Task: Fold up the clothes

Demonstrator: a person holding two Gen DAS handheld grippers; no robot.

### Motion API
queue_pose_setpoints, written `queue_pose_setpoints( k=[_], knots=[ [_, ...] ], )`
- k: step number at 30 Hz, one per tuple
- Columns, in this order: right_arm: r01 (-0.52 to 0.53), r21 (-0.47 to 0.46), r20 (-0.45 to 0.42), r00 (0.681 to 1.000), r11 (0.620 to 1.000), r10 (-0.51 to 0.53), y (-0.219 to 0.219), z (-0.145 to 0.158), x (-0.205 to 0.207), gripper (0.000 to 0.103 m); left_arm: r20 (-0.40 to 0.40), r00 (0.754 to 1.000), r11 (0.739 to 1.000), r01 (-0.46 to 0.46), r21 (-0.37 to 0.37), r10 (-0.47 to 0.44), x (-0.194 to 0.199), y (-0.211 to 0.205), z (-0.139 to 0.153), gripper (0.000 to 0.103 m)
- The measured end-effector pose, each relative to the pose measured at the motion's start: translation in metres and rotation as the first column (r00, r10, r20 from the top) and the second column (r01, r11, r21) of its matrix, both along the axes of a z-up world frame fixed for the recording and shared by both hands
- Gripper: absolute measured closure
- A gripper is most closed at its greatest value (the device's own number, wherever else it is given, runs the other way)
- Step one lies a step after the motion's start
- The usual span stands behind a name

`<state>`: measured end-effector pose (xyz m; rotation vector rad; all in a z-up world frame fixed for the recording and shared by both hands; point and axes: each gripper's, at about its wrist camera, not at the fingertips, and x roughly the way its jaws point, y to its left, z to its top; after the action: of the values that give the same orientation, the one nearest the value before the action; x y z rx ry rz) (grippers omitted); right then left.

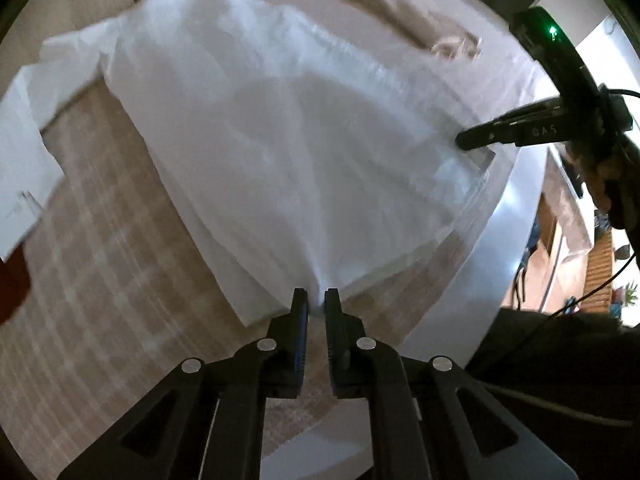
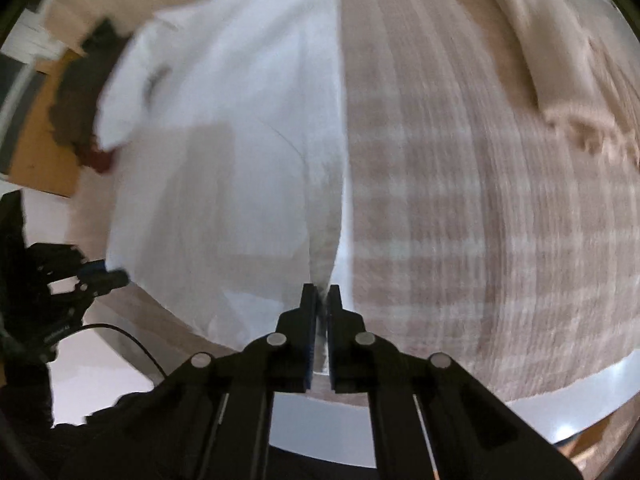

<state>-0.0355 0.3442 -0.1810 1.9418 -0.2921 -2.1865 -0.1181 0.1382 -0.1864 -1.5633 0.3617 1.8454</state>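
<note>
White shirt [image 1: 280, 152] stretched ahead of your left gripper [image 1: 316, 300] and right gripper [image 2: 323, 296], both clenched on its hem; lift evenly, keeping the edge taut.

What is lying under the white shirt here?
The white shirt lies on a beige checked cloth that shows on both sides of it. Whatever sits directly beneath its middle is covered. The left gripper and right gripper each pinch its hem.
</note>
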Motion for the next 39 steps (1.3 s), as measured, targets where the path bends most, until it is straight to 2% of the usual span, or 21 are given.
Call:
queue_pose_setpoints(
  k=[2,5,7,8,9,16,19,22,23,24,25,28,31,35,37,38,39],
  knots=[
    [-0.022,0.047,0.007,1.0,0.999,0.022,-0.003,-0.007,0.001,0.098,0.009,1.0,1.0,-0.022,0.002,0.022,-0.001,-0.004,-0.005,0.094],
    [-0.027,0.046,0.012,1.0,0.999,0.027,-0.006,-0.004,0.007,0.097,-0.007,0.999,0.999,-0.049,0.001,0.049,-0.008,-0.01,-0.001,0.094],
    [-0.039,0.067,0.013,0.999,0.997,0.038,-0.004,0.002,0.009,0.085,-0.011,0.998,0.998,-0.059,0.009,0.059,-0.01,-0.013,0.004,0.094],
    [-0.035,0.085,0.003,0.999,0.996,0.035,0.003,0.008,0.011,0.073,-0.013,0.998,0.998,-0.064,0.013,0.064,-0.011,-0.014,0.007,0.094],
    [-0.032,0.088,-0.011,0.999,0.996,0.033,0.006,0.012,0.012,0.068,-0.006,0.997,0.997,-0.07,0.031,0.07,-0.013,-0.017,0.011,0.094],
    [-0.049,0.047,-0.082,0.995,0.998,0.053,0.015,0.029,0.035,0.065,-0.002,0.995,0.99,-0.101,0.094,0.101,-0.032,-0.019,0.034,0.095],
    [-0.068,0.035,-0.099,0.993,0.997,0.071,0.014,0.032,0.046,0.065,-0.019,0.997,0.993,-0.074,0.094,0.076,-0.038,-0.01,0.043,0.095],
    [-0.096,0.034,-0.1,0.99,0.995,0.098,-0.003,0.033,0.047,0.065,-0.035,0.998,0.993,-0.051,0.109,0.055,-0.038,-0.007,0.049,0.092],
    [-0.102,0.03,-0.105,0.989,0.994,0.104,-0.008,0.035,0.044,0.065,-0.032,0.997,0.991,-0.069,0.114,0.073,-0.037,-0.014,0.048,0.088],
    [-0.109,0.018,-0.115,0.987,0.994,0.11,-0.017,0.041,0.039,0.065,-0.025,0.995,0.989,-0.092,0.115,0.096,-0.038,-0.021,0.045,0.078],
    [-0.115,0.006,-0.124,0.986,0.993,0.115,-0.025,0.047,0.033,0.065,-0.018,0.993,0.987,-0.118,0.109,0.12,-0.039,-0.029,0.04,0.075],
    [-0.147,-0.004,-0.159,0.977,0.989,0.145,-0.054,0.063,0.013,0.065,0.004,0.983,0.981,-0.182,0.063,0.182,-0.039,-0.046,0.015,0.075],
    [-0.227,0.022,-0.189,0.956,0.974,0.227,-0.099,0.072,-0.014,0.064,0.053,0.977,0.975,-0.208,0.082,0.205,-0.038,-0.049,-0.006,0.075],
    [-0.323,0.04,-0.135,0.936,0.946,0.325,-0.151,0.06,-0.043,0.064,0.051,0.979,0.976,-0.201,0.078,0.198,-0.034,-0.04,-0.02,0.075],
    [-0.371,0.076,-0.107,0.92,0.926,0.377,-0.174,0.051,-0.054,0.064,0.045,0.98,0.975,-0.199,0.098,0.195,-0.033,-0.039,-0.022,0.079],
    [-0.387,0.103,-0.093,0.913,0.916,0.396,-0.186,0.046,-0.059,0.063,0.037,0.98,0.974,-0.198,0.113,0.195,-0.032,-0.04,-0.022,0.085],
    [-0.401,0.124,-0.078,0.908,0.907,0.412,-0.195,0.041,-0.063,0.063,0.039,0.98,0.97,-0.2,0.136,0.196,-0.032,-0.042,-0.022,0.1]
  ],
)
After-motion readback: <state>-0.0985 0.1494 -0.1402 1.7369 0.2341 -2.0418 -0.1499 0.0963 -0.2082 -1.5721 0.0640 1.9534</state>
